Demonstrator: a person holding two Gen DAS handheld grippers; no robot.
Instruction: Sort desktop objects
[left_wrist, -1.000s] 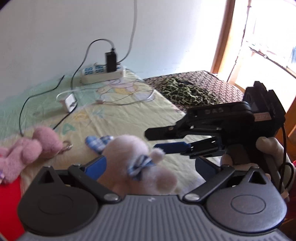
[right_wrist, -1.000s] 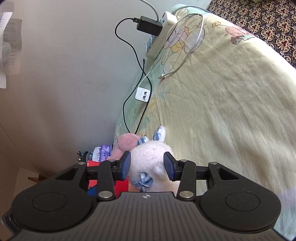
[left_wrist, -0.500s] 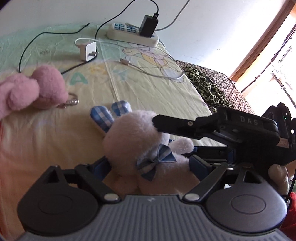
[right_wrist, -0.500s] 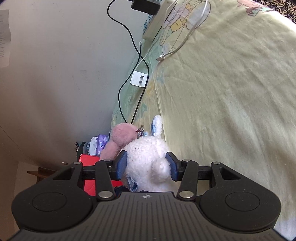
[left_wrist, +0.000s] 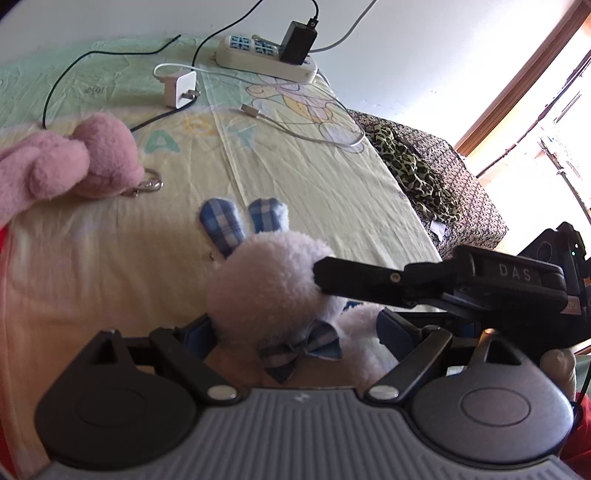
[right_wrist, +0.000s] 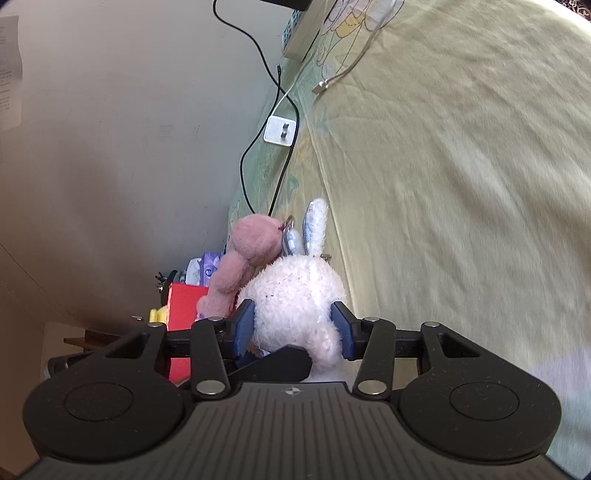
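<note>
A white plush rabbit (left_wrist: 266, 284) with blue checked ears and a bow tie lies on the yellow sheet. My left gripper (left_wrist: 291, 328) is shut on its body, with a blue pad on each side. From the right, my right gripper (right_wrist: 293, 326) straddles the same rabbit (right_wrist: 295, 295). Its blue pads touch both flanks at a partly open width. Its upper finger (left_wrist: 369, 280) presses into the rabbit's head. A pink plush toy (left_wrist: 74, 158) with a metal clasp lies to the left, also visible behind the rabbit as the pink toy (right_wrist: 251, 243).
Far on the sheet (left_wrist: 295, 177) are a power strip (left_wrist: 266, 55) with a black adapter, a white charger (left_wrist: 181, 88) and a loose white cable (left_wrist: 295, 129). A leopard-print cloth (left_wrist: 417, 173) lies beyond the right edge. A red box (right_wrist: 184, 306) sits past the pink toy.
The left wrist view has tilted down toward the sheet with the rabbit still between its fingers. My right gripper has slid forward until its pads sit on both sides of the rabbit.
</note>
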